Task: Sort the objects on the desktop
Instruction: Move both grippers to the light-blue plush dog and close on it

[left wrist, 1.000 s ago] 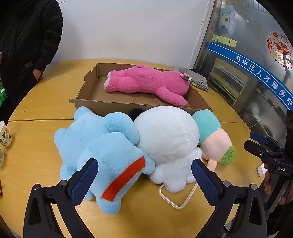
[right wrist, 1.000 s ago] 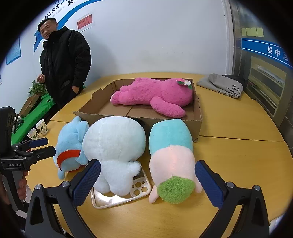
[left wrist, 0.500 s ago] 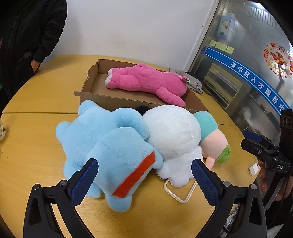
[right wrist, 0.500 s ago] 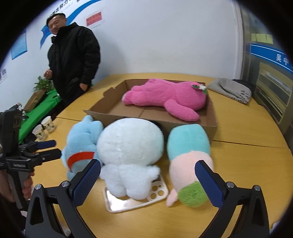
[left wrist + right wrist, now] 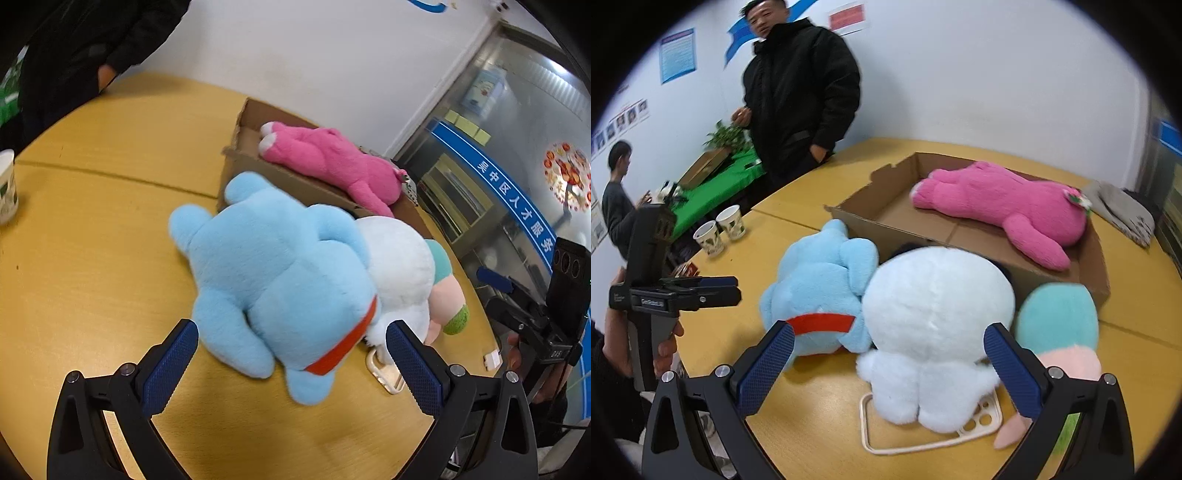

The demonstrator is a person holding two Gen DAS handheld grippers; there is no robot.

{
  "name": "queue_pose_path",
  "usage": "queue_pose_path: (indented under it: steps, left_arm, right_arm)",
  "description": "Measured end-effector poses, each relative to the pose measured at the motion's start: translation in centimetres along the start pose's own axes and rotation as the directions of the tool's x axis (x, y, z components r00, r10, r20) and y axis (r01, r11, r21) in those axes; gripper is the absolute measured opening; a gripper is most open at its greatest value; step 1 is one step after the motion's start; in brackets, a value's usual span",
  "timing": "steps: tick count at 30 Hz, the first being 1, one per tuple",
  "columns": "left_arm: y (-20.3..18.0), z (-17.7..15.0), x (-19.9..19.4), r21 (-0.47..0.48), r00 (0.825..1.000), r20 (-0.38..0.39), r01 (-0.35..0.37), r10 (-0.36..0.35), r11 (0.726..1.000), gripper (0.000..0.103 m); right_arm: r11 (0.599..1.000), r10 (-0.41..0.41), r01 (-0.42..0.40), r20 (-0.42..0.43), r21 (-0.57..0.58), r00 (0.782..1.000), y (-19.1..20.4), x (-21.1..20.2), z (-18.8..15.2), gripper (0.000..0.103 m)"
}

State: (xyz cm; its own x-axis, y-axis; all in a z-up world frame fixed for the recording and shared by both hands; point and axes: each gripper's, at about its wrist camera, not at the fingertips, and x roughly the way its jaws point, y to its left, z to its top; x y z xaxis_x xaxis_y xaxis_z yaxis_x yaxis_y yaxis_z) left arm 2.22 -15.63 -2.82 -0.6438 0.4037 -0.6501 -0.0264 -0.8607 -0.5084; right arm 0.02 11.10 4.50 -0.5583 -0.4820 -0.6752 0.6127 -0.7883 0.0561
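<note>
A light blue plush with a red collar (image 5: 284, 280) (image 5: 823, 291), a white plush (image 5: 402, 269) (image 5: 934, 325) and a teal-pink-green plush (image 5: 445, 295) (image 5: 1060, 328) lie side by side on the yellow table (image 5: 92, 258). A pink plush (image 5: 332, 162) (image 5: 1004, 206) lies in the open cardboard box (image 5: 240, 166) (image 5: 882, 218) behind them. A clear phone case (image 5: 923, 439) (image 5: 384, 376) lies under the white plush. My left gripper (image 5: 291, 365) is open, just before the blue plush. My right gripper (image 5: 886, 369) is open, just before the white plush.
Paper cups (image 5: 720, 229) (image 5: 5, 188) stand at the table's left edge. A folded grey cloth (image 5: 1123, 214) lies right of the box. A man in black (image 5: 801, 92) stands behind the table; another person (image 5: 617, 199) sits far left. A small white item (image 5: 493, 360) lies near the right edge.
Both grippers have swung left. The blue plush now fills the left wrist view centre; the white plush sits between the right gripper's fingers. The toys have not moved.
</note>
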Motion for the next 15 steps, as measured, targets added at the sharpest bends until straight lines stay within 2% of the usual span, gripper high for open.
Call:
queue_pose_path:
  steps: [2, 5, 7, 9, 10, 13, 15]
  left_arm:
    - [1.4, -0.2, 0.5, -0.039, 1.0, -0.014, 0.011, -0.012, 0.999, 0.103]
    - [3.3, -0.8, 2.0, -0.118, 0.999, -0.035, 0.037, -0.041, 0.992, 0.102]
    - [4.6, -1.2, 3.0, -0.175, 0.998, -0.047, 0.044, -0.053, 0.984, 0.096]
    - [5.3, -1.5, 3.6, -0.214, 0.997, -0.055, 0.036, -0.049, 0.976, 0.09]
    - [5.4, -1.6, 3.8, -0.225, 0.997, -0.056, 0.045, -0.059, 0.973, 0.086]
    - [5.7, -1.8, 4.3, -0.254, 0.994, -0.05, 0.081, -0.096, 0.964, 0.084]
    - [5.7, -1.8, 4.6, -0.261, 0.992, -0.046, 0.1, -0.116, 0.96, 0.081]
  right_arm:
    - [0.998, 0.02, -0.021, -0.013, -0.064, 1.0, 0.6, 1.1, 1.3, 0.103]
    - [0.986, -0.011, -0.008, -0.109, -0.167, 0.994, 1.4, 5.2, 2.7, 0.103]
    - [0.972, -0.036, -0.005, -0.171, -0.235, 0.985, 2.0, 8.0, 3.6, 0.101]
    - [0.953, -0.066, -0.007, -0.231, -0.303, 0.971, 2.5, 10.7, 4.5, 0.1]
    - [0.942, -0.082, -0.01, -0.259, -0.335, 0.962, 2.8, 12.1, 5.0, 0.096]
    - [0.902, -0.137, -0.024, -0.339, -0.431, 0.931, 3.6, 16.2, 6.4, 0.085]
    - [0.874, -0.172, -0.039, -0.385, -0.484, 0.907, 4.0, 18.8, 7.1, 0.082]
